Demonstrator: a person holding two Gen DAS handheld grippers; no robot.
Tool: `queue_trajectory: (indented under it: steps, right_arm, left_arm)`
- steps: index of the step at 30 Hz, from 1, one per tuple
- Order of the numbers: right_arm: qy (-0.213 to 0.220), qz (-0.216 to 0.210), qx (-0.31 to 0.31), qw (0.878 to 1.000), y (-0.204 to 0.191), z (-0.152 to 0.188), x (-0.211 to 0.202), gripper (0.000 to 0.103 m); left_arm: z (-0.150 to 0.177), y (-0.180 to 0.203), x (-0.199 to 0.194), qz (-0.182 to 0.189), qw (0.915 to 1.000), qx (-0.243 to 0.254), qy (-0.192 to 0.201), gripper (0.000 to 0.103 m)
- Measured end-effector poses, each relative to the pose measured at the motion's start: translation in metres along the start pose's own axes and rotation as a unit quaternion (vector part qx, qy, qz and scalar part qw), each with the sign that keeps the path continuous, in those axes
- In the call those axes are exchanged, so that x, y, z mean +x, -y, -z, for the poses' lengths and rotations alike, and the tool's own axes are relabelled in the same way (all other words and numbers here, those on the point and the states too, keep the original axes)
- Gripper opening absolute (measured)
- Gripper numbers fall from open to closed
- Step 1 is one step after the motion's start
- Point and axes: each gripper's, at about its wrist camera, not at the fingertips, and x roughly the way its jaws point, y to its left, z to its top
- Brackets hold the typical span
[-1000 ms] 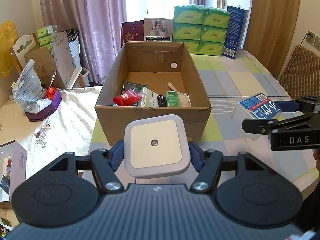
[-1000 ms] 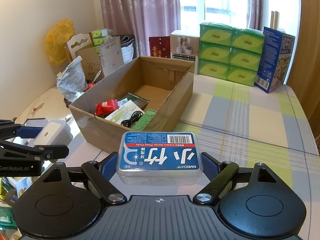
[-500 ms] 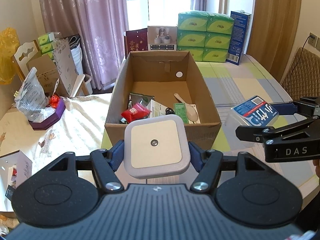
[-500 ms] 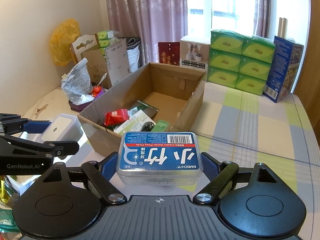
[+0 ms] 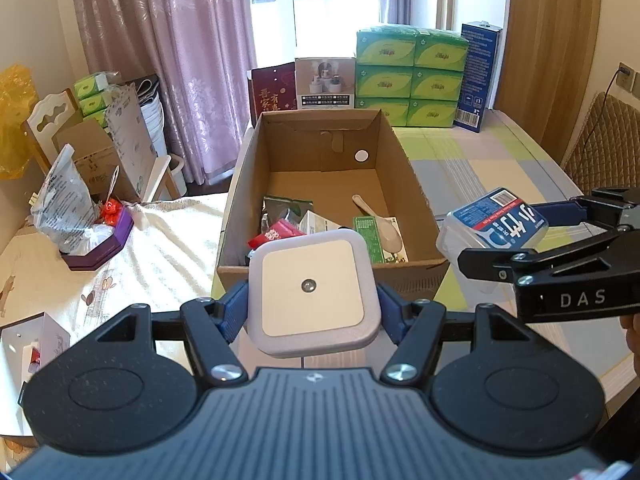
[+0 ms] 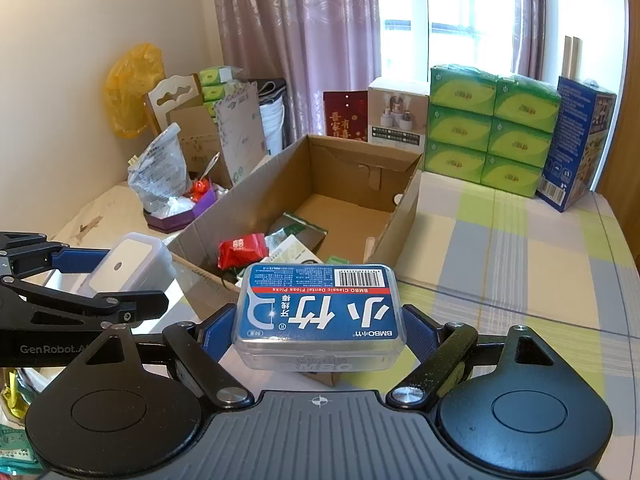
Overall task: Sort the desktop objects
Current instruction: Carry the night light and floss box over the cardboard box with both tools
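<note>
An open cardboard box (image 5: 236, 208) (image 6: 224, 216) stands on the table and holds a red packet (image 5: 276, 236) (image 6: 240, 250), a wooden spoon (image 5: 380, 224), a green packet and other small items. My left gripper (image 5: 312, 300) is shut on a white square night light (image 5: 310, 292) (image 6: 128, 264), held just before the box's near wall. My right gripper (image 6: 320, 312) is shut on a clear dental floss pick box with a blue label (image 6: 320, 308) (image 5: 492, 224), held to the right of the cardboard box's near right corner.
Green tissue packs (image 5: 408, 76) and a blue carton (image 5: 478, 76) stand at the table's far end. A purple tray with a plastic bag (image 5: 80, 224) sits on the left on a cream cloth. A checked cloth (image 6: 520, 248) covers the table to the right.
Both grippers have risen and moved toward the cardboard box, each keeping its object. More of the box's inside shows now.
</note>
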Motion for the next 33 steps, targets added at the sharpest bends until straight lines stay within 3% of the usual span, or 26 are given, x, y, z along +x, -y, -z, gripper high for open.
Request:
queue_trajectory:
  steps: [17, 33]
  right_arm:
    - [0.011, 0.003, -0.002, 1.0, 0.002, -0.049, 0.032, 0.083]
    - [-0.004, 0.011, -0.002, 1.0, 0.016, -0.061, 0.071, 0.083]
  left_arm:
    - [-0.053, -0.019, 0.037, 0.005, 0.9996, 0.027, 0.001, 0.062]
    - [-0.065, -0.029, 0.082, 0.017, 0.9992, 0.032, -0.016, 0.062]
